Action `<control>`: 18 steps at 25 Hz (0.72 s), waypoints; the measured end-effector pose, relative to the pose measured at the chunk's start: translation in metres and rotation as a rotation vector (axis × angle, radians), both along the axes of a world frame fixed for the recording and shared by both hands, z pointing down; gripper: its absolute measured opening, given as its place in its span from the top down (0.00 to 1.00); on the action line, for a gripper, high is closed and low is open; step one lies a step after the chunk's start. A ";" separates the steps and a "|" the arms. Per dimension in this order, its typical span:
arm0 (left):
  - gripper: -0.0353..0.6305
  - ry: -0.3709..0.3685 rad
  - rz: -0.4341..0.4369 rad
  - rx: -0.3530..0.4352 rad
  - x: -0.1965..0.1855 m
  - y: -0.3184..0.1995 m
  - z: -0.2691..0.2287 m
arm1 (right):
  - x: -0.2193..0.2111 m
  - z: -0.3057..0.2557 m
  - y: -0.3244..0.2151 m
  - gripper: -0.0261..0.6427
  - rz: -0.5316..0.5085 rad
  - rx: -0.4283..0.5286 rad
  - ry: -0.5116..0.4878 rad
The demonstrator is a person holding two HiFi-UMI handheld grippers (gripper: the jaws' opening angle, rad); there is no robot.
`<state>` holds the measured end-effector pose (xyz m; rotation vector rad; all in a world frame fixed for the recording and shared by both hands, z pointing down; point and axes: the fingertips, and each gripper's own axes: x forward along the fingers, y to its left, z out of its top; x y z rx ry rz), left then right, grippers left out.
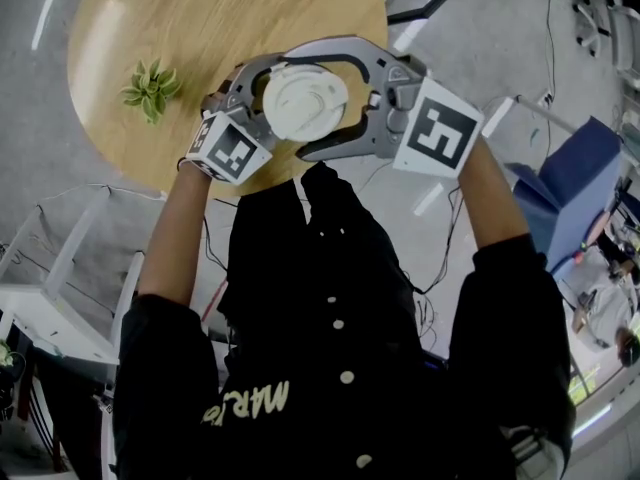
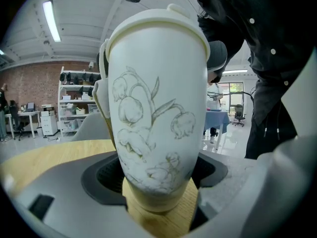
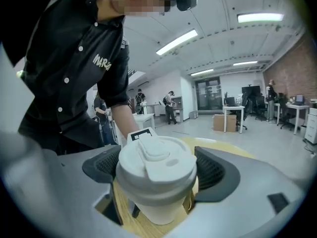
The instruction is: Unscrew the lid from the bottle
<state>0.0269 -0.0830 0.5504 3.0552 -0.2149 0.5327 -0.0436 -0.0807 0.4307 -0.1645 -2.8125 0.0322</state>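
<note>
- Round table (image 1: 200, 28): the bottle (image 2: 158, 108) stands upright by its near edge, long axis vertical, between the 2 grippers
- Left gripper (image 2: 158, 182): clenched on the bottle's lower body, from the left
- Right gripper (image 3: 156, 180): comes in from the right at lid height; jaws spread wide, pads just beside the rim, apparently not pressing
- Lid (image 3: 156, 160): on the bottle, between the right jaws

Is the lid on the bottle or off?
On: the lid sits square on the bottle, with no gap at its rim.
</note>
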 end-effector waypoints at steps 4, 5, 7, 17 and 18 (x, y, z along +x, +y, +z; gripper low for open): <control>0.38 -0.001 0.001 -0.001 0.002 -0.001 -0.002 | 0.004 -0.001 -0.001 0.26 0.049 -0.018 -0.012; 0.38 0.003 0.000 -0.002 0.002 -0.001 -0.003 | 0.004 -0.001 -0.002 0.26 0.070 -0.018 -0.011; 0.38 0.004 0.005 0.003 0.002 0.000 -0.002 | 0.002 -0.002 -0.002 0.26 0.091 0.002 0.001; 0.38 0.010 0.001 -0.003 0.000 -0.001 -0.001 | 0.002 -0.002 -0.002 0.27 0.031 -0.013 -0.034; 0.38 0.009 -0.003 -0.003 0.001 -0.002 -0.001 | 0.002 -0.001 -0.002 0.27 0.038 -0.018 -0.027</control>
